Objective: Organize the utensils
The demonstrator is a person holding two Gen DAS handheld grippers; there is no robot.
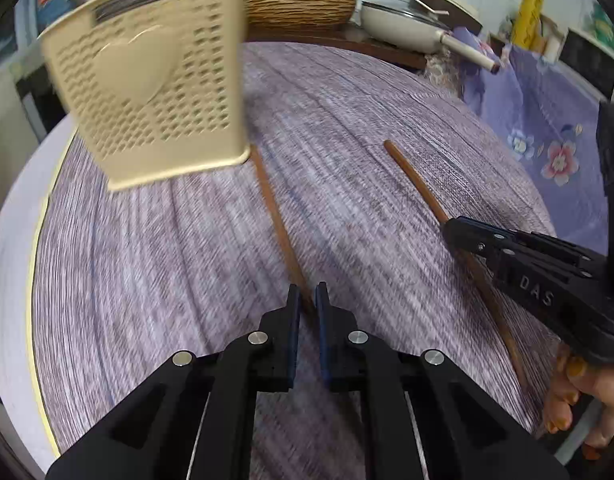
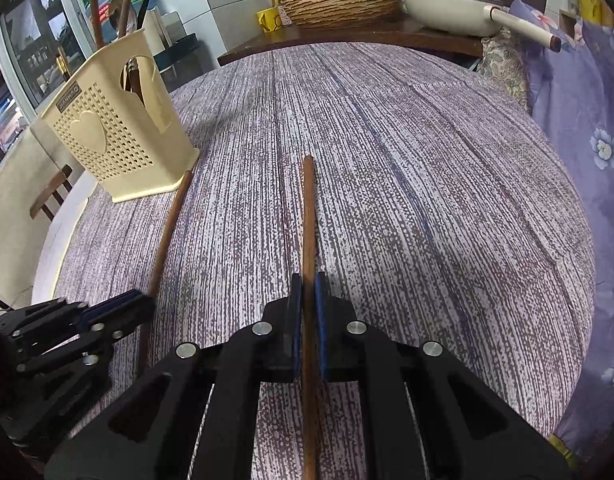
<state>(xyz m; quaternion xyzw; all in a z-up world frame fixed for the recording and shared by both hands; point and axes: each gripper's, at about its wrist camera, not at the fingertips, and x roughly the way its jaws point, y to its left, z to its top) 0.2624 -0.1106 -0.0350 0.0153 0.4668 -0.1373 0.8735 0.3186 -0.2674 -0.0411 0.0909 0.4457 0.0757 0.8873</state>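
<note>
Two brown wooden chopsticks lie on the purple striped tablecloth (image 1: 187,280). The left chopstick (image 1: 275,216) runs from the foot of the cream perforated utensil holder (image 1: 147,80) down between the pads of my left gripper (image 1: 307,292), which is shut on its near end. In the right wrist view the left gripper (image 2: 147,300) sits on that same left chopstick (image 2: 169,232). My right gripper (image 2: 308,280) is shut on the right chopstick (image 2: 308,208), which lies straight ahead of it. The left wrist view shows the right gripper (image 1: 447,228) across that right chopstick (image 1: 415,180). The utensil holder (image 2: 115,136) holds several utensils.
A woven basket (image 2: 339,0) and a white pan (image 2: 447,12) stand on a dark wooden counter behind the table. Purple floral fabric (image 2: 587,120) lies to the right. A chair (image 2: 51,196) is beyond the table's left edge. A hand (image 1: 567,400) holds the right gripper.
</note>
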